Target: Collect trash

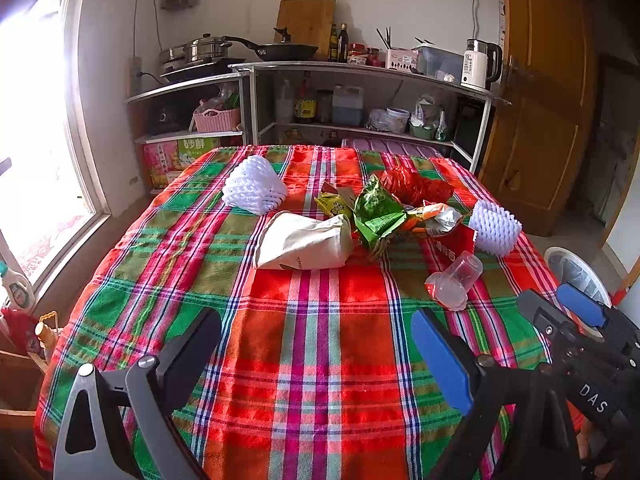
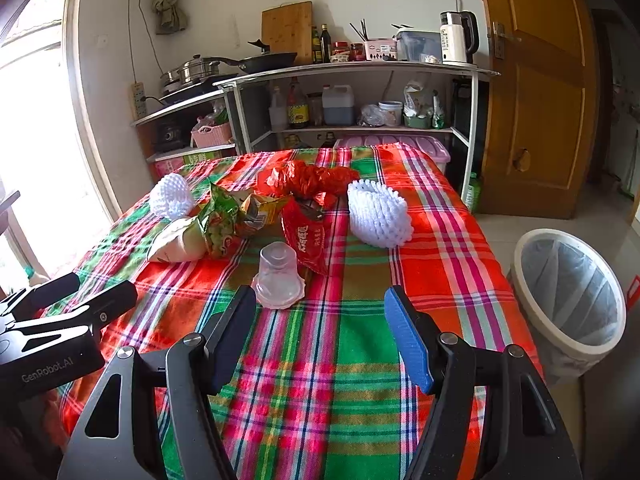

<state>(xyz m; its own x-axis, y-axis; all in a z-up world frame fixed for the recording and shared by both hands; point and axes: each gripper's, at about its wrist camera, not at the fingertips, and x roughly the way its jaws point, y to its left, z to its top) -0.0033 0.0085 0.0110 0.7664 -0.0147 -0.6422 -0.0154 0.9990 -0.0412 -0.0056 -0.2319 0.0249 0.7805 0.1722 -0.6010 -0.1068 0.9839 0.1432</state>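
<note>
Trash lies on a plaid-covered table [image 1: 320, 360]: a clear plastic cup [image 1: 454, 280] on its side, a cream paper bag [image 1: 304, 242], green and orange snack wrappers [image 1: 380, 212], a red plastic bag [image 1: 416, 186] and two white foam nets [image 1: 254, 186] [image 1: 494, 228]. My left gripper [image 1: 316, 344] is open and empty above the near table. My right gripper [image 2: 320, 320] is open and empty just short of the cup [image 2: 278, 276]. A white bin [image 2: 568, 296] with a liner stands on the floor to the right.
A metal shelf unit [image 1: 360, 72] with pans, bottles and a kettle stands behind the table. A wooden door [image 2: 536, 80] is at the right, a bright window [image 1: 32, 140] at the left. The right gripper's body shows in the left wrist view [image 1: 580, 340].
</note>
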